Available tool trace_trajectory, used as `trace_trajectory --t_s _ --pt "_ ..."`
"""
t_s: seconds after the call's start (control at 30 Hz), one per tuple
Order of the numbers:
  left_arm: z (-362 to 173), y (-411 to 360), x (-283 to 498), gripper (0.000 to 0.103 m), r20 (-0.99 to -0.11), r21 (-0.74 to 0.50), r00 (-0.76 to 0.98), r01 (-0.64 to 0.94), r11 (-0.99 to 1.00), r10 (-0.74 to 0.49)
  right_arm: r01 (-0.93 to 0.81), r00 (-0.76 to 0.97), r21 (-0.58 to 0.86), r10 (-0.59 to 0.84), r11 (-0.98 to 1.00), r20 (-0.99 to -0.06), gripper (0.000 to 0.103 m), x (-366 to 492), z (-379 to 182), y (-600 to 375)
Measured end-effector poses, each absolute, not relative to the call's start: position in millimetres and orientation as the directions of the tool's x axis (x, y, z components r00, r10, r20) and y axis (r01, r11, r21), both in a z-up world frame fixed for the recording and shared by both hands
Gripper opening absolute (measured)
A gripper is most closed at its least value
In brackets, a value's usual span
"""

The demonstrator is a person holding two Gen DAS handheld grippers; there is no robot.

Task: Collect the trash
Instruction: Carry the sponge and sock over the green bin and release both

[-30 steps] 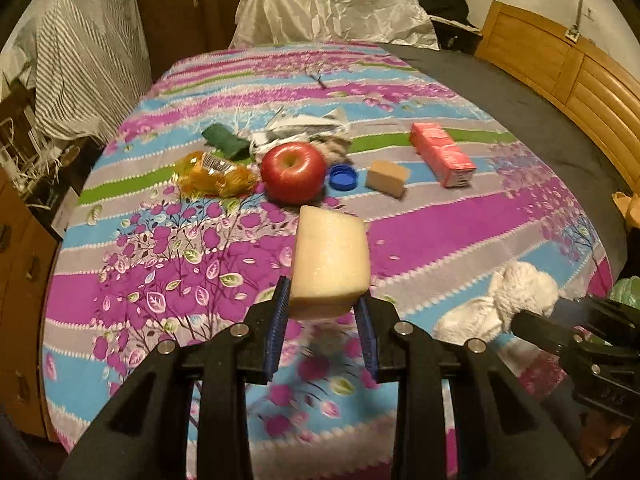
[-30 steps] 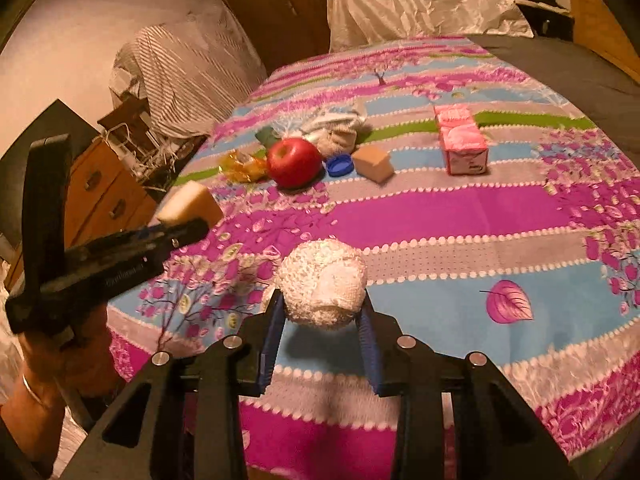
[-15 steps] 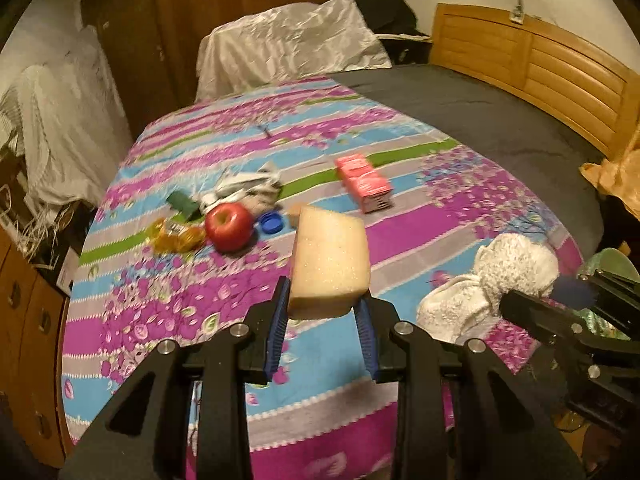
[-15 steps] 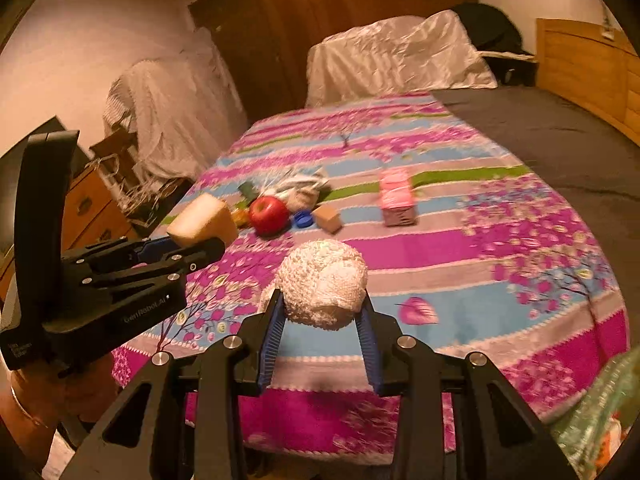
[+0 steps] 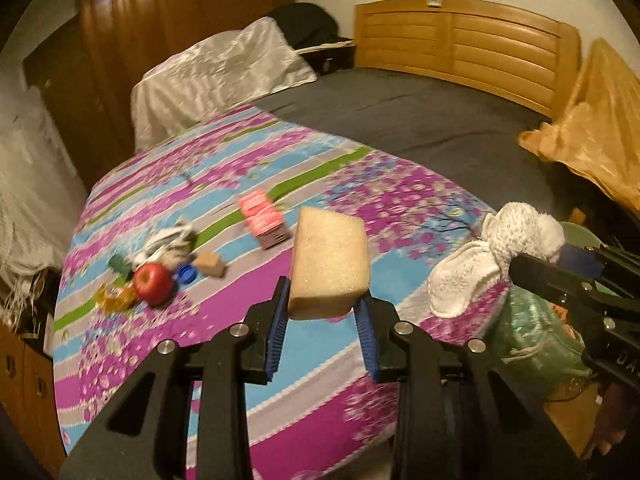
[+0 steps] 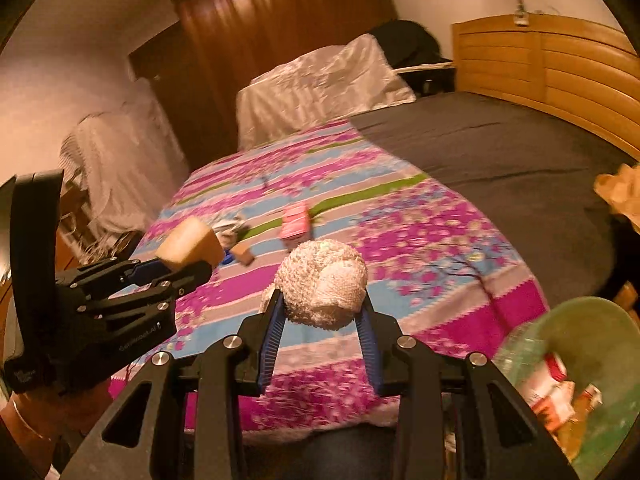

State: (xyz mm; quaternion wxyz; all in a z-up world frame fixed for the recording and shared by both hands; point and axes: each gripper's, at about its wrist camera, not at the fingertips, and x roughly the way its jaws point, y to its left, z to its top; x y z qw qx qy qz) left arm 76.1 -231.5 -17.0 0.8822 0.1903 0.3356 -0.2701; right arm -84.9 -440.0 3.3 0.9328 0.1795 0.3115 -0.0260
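Your right tool point(image 6: 323, 322) grips the cloth ball point(image 6: 323, 288), the left tool point(image 5: 325, 322) clenched on the sponge point(image 5: 329, 266); the green bin point(image 6: 588, 344) lies low right, nearer your right hand.

Bedspread point(image 5: 360, 208) striped in magenta, sky blue, grey and green, scattered with pink blossom print. Dark grey sheet point(image 5: 420, 120) beyond. Pale yellow sponge point(image 5: 330, 266) between blue-padded black fingers point(image 5: 280, 322). White knitted cloth point(image 6: 324, 286), bunched. Red apple point(image 5: 154, 282). Pink carton point(image 5: 262, 216). Blue bottle cap point(image 5: 187, 273). Tan block point(image 5: 210, 264). Translucent green trash bag point(image 6: 580, 364). Honey-brown headboard point(image 5: 472, 40).
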Motion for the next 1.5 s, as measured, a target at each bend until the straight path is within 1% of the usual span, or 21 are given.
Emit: trace_trajectory --t_s 0.33,0.77,1.2,1.4,1.5 --pt "-12.1 -308.2 38.3 0.03 -0.681 0.193 0.59 0.717 0.67 -0.435 0.318 0.814 0.327 -0.08 0.89 -0.575 0.037 -148.2 6.8 -517.7" --pt "-13.6 -382.2 3.2 0.03 -0.685 0.221 0.531 0.804 0.552 -0.499 0.475 0.786 0.314 -0.236 0.823 -0.572 0.037 -212.1 4.0 -593.2" --pt "-29.3 -452.2 -36.5 0.03 -0.712 0.238 0.447 0.879 0.412 -0.541 0.65 0.656 0.145 -0.454 0.746 -0.603 0.037 -262.1 -1.6 -647.4" --pt "-40.2 -466.6 -48.1 0.03 -0.73 0.236 0.415 0.899 0.369 -0.543 0.673 0.588 0.021 -0.517 0.739 -0.622 0.037 -268.2 -7.2 -650.6" --pt "-48.9 -469.5 -46.1 0.03 -0.759 0.199 0.368 0.917 0.346 -0.538 0.672 0.565 -0.029 -0.537 0.74 -0.626 0.037 -268.1 -8.6 -647.1"
